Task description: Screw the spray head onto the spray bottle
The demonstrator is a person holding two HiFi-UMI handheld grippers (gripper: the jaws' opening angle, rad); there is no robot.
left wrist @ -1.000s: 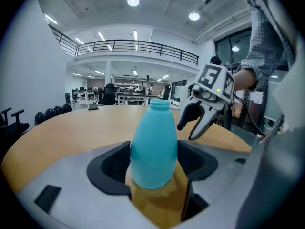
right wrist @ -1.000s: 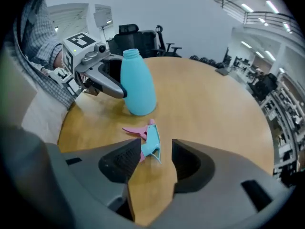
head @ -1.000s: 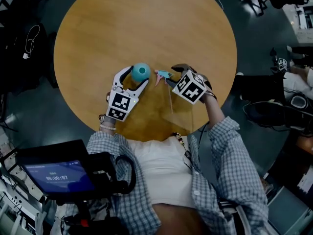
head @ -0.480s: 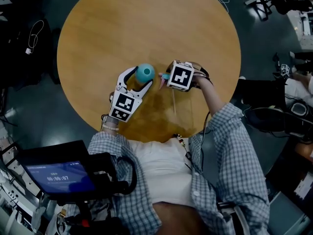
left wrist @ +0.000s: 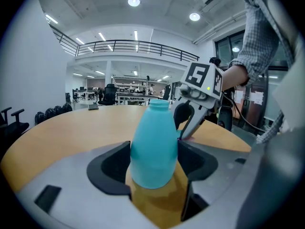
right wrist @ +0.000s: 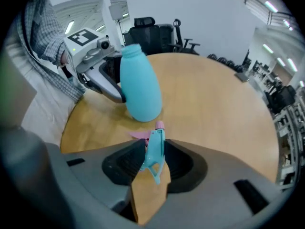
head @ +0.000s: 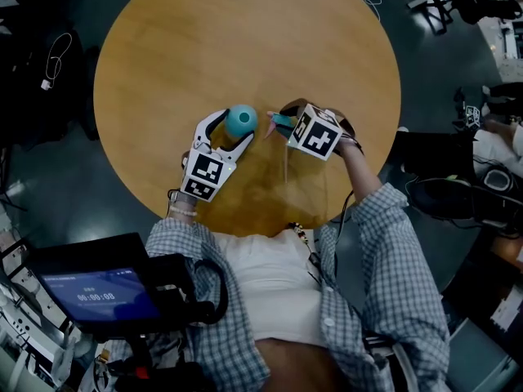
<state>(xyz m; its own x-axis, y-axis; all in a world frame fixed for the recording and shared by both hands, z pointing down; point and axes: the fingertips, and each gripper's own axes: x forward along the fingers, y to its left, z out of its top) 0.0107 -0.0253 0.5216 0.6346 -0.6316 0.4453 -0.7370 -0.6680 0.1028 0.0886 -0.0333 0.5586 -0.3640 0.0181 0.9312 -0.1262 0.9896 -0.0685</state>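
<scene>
A teal spray bottle (head: 241, 121) with a bare open neck stands upright on the round wooden table (head: 245, 31). My left gripper (head: 231, 129) is shut on the bottle's body (left wrist: 155, 147), one pad against each side. Just right of it my right gripper (head: 282, 119) points steeply down at the table. Its jaws have just been closing and now pinch the teal spray head (right wrist: 155, 149), whose pink nozzle (right wrist: 159, 124) points toward the bottle (right wrist: 139, 82). The spray head (head: 278, 122) hangs low beside the bottle, apart from its neck. In the left gripper view the right gripper (left wrist: 188, 125) shows behind the bottle.
The table's near edge (head: 270, 223) runs just in front of the person's body. A stand with a lit screen (head: 98, 296) sits at the lower left. Chairs and cables (head: 53, 60) lie on the dark floor around the table.
The right gripper's marker cube has rolled and shifted slightly right, and its jaws have narrowed onto the spray head. The left gripper and the bottle have kept still.
</scene>
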